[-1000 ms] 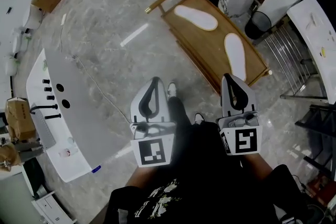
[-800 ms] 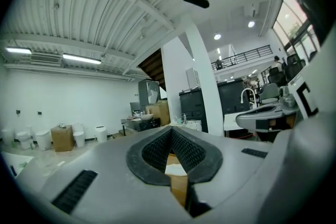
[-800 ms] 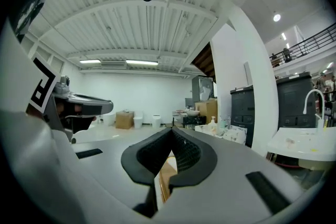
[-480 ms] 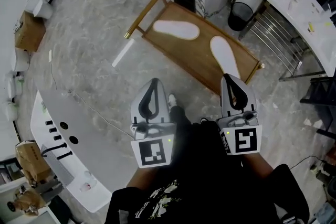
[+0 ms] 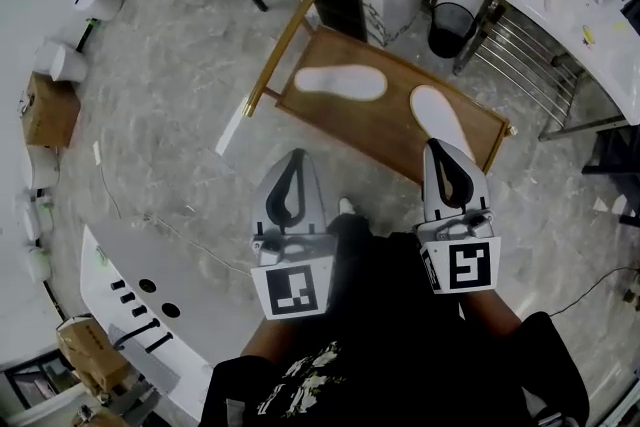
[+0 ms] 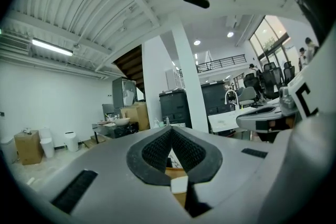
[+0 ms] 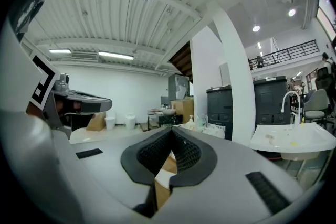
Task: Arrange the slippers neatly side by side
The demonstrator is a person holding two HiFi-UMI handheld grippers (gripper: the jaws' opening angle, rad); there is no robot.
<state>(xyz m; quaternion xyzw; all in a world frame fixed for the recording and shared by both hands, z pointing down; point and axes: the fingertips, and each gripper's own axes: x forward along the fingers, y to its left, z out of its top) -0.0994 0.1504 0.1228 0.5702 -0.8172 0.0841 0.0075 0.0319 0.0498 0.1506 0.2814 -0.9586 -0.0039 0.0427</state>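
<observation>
We've got left gripper (image 5: pixel 296 155) and right gripper (image 5: pixel 437 147) with jaws pressed together on nothing, the crosswise slipper (image 5: pixel 340 83) and the angled slipper (image 5: pixel 438 111) lying apart on the wooden rack (image 5: pixel 385 123) ahead: light, thin, probably floppy, so we'd nip each by its side rim.

R gripper (image 7: pixel 171 131), jaws pressed together, white sink (image 7: pixel 292 140) at rt, pillar (image 7: pixel 232 81) behind

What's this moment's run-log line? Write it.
left hand-held gripper: shut, empty | right hand-held gripper: shut, empty | left slipper, right slipper: apart on wooden tray
</observation>
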